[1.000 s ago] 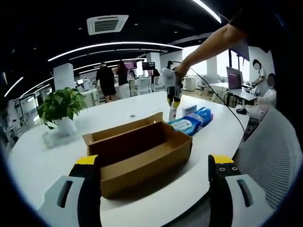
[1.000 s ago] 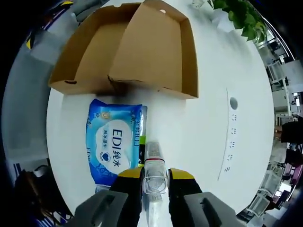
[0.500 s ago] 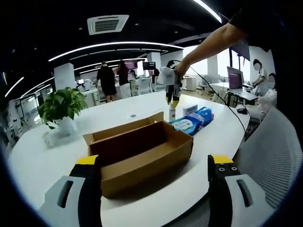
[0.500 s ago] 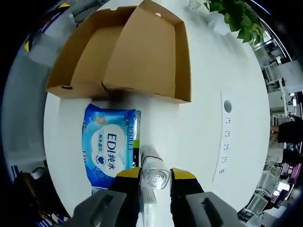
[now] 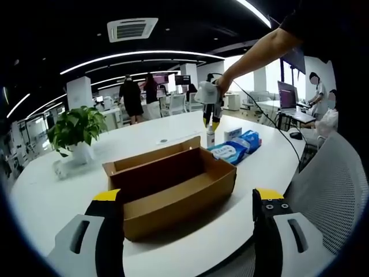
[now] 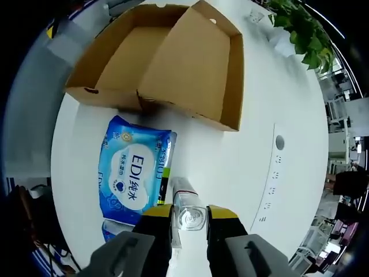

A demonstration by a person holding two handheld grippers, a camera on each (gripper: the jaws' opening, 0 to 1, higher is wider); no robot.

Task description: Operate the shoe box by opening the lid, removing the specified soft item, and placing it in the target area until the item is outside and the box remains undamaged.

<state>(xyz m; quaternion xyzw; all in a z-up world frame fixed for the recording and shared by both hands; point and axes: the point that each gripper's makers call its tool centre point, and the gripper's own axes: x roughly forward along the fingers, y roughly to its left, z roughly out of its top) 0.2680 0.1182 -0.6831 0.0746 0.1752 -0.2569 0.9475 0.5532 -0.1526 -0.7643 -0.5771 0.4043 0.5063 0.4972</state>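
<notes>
Shoe box (image 5: 173, 187) open; right gripper (image 6: 189, 216) pointing down clenches bottle (image 6: 188, 218), lifted slightly; left gripper (image 5: 187, 216) released, at 6 o'clock.

The room is bright. Long curved ceiling lights (image 5: 138, 56) glow white, and big windows (image 5: 253, 78) shine very bright. The white table (image 6: 253, 156) looks bright with soft glare. The box (image 5: 173, 187) is dark inside. Edges bend round. Far-off things look a bit fuzzy.
</notes>
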